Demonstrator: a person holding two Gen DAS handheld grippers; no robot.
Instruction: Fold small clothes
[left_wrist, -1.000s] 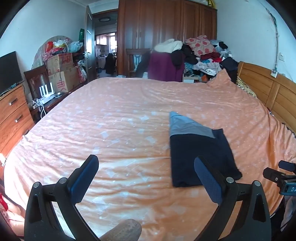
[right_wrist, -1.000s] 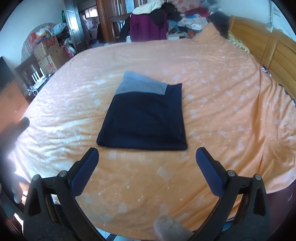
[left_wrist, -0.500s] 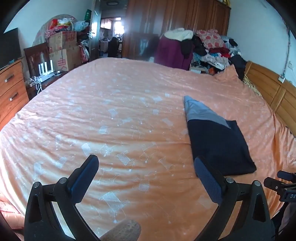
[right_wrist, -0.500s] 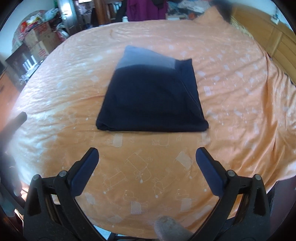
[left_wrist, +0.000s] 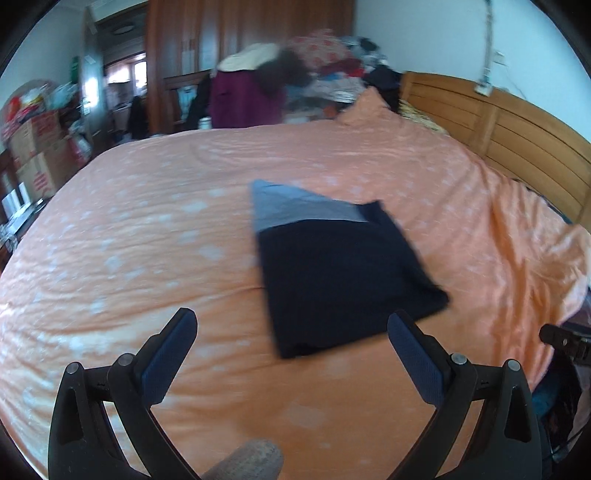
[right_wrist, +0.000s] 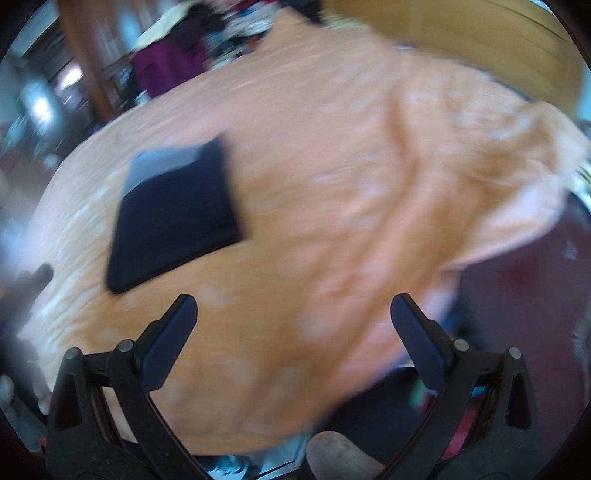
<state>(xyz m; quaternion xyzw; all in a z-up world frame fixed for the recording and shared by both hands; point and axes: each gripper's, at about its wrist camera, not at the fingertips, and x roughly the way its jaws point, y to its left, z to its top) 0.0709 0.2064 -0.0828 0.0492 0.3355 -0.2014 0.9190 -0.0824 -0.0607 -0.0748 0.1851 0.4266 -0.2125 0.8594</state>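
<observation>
Left tool (left_wrist: 291, 328) level, spread, empty; right tool (right_wrist: 293, 314) tilted, spread, empty.

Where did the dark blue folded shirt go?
The folded dark garment lies flat on the orange bedspread, right of centre in the left wrist view and left of centre in the right wrist view. Neither gripper touches it.
</observation>
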